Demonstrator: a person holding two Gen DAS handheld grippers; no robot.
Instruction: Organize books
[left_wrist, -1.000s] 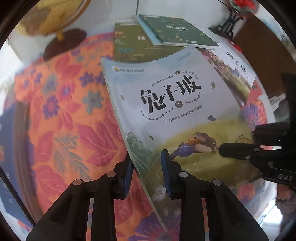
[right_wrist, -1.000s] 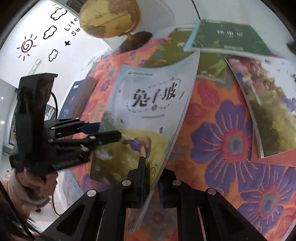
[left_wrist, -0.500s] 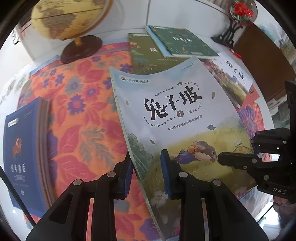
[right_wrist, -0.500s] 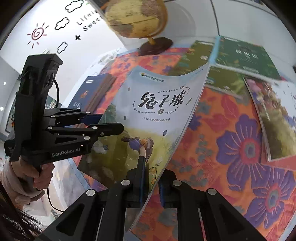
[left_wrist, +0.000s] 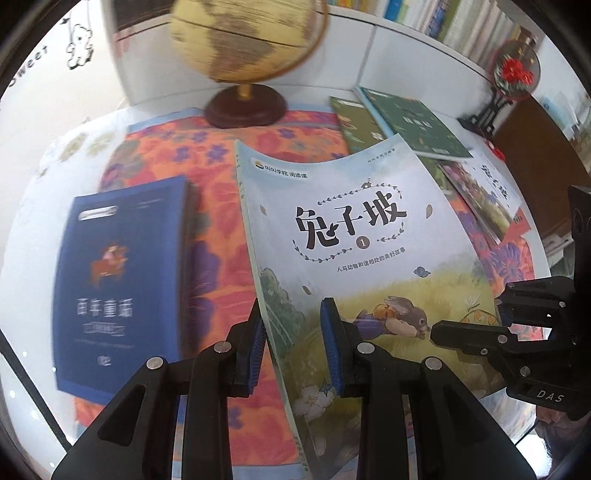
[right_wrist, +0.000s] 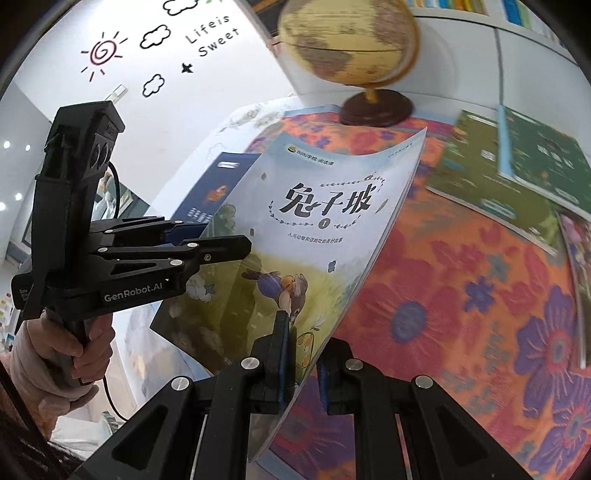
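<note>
The pale picture book (left_wrist: 354, 236) hung tilted and bowed above the floral cloth; a blue book (left_wrist: 118, 280) lay flat left, green books (left_wrist: 402, 125) overlapped behind.

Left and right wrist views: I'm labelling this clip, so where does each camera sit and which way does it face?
Left wrist view: on the left gripper, looking down along its fingers at the pale rabbit book; the right gripper enters from the right.
Right wrist view: on the right gripper, looking along its fingers at the same book; the left gripper and the hand holding it show.
Both share the book, globe and blue book.
</note>
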